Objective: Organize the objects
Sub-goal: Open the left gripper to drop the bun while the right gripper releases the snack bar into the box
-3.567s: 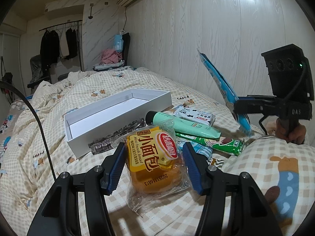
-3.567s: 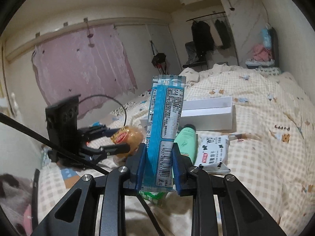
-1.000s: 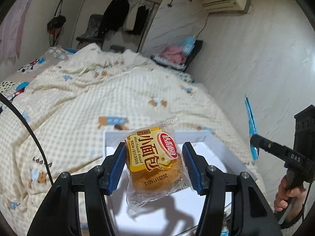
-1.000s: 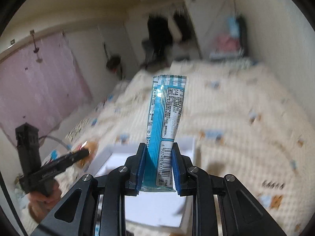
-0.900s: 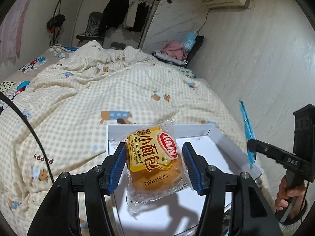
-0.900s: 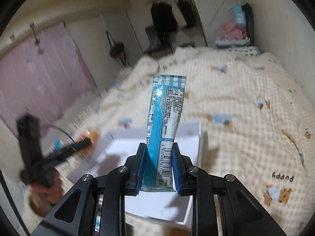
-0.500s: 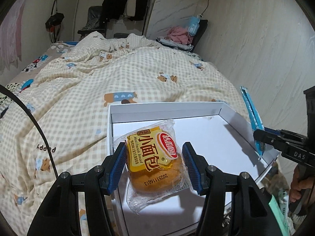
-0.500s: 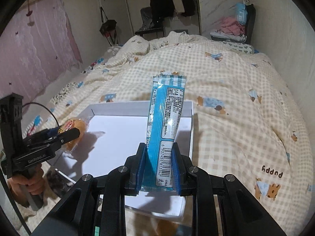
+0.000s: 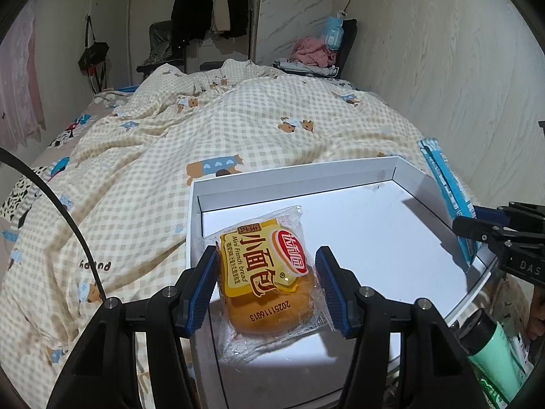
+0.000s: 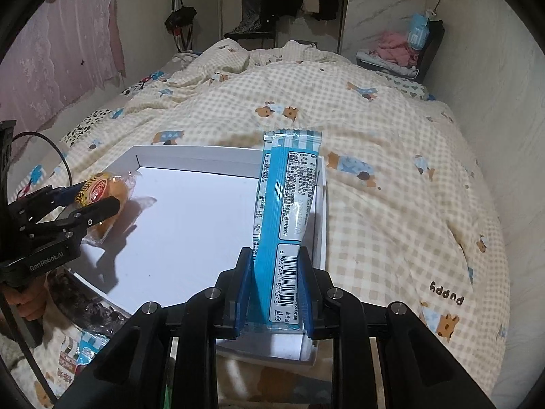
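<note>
The wrapped bread bun (image 9: 269,279) sits clamped between the left gripper (image 9: 267,288) pads, over the white box (image 9: 402,235) at its 7 o'clock corner; whether it touches the floor is unclear. The blue snack packet (image 10: 289,211) stands upright, pinched at its barcode end by the closed right gripper (image 10: 276,289), above the box's 5 o'clock edge. The green tube (image 9: 494,358) at 4 o'clock is cut off. The checked quilt (image 10: 391,156) surrounds the box.
</note>
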{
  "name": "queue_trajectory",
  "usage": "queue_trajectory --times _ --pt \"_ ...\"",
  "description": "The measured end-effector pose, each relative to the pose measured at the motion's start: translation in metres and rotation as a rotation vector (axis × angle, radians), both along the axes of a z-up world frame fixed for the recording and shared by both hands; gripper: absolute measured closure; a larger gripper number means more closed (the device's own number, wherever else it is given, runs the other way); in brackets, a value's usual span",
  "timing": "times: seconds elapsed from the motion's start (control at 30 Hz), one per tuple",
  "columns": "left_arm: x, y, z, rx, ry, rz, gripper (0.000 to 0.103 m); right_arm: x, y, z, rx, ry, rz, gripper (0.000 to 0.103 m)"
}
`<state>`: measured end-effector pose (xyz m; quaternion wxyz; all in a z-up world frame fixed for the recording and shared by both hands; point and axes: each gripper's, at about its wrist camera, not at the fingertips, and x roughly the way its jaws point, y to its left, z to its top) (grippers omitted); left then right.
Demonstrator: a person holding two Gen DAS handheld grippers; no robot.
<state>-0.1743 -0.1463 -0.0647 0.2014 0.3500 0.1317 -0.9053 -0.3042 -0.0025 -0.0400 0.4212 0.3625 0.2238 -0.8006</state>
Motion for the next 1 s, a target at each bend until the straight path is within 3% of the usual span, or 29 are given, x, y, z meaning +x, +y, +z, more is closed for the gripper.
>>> queue_trajectory --times 0.17,0.57,0.9,0.97,1.0 --pt "-0.007 0.009 -0.004 -0.049 -0.04 -0.01 0.041 0.003 0.002 -0.006 0.001 0.032 0.008 0.077" --pt "-0.006 0.009 -0.005 -0.064 -0.039 -0.009 0.04 0.015 0.001 -0.013 0.004 0.13 0.014 0.077" --pt "-0.007 0.011 -0.004 -0.073 -0.034 -0.014 0.038 0.014 0.002 -0.013 -0.004 0.119 0.025 0.073" --pt "-0.006 0.01 -0.004 -0.071 -0.028 -0.016 0.038 0.014 0.002 -0.013 -0.009 0.114 0.029 0.068" --pt "-0.006 0.01 -0.003 -0.068 -0.025 -0.018 0.037 0.014 0.002 -0.013 -0.019 0.103 0.043 0.055"
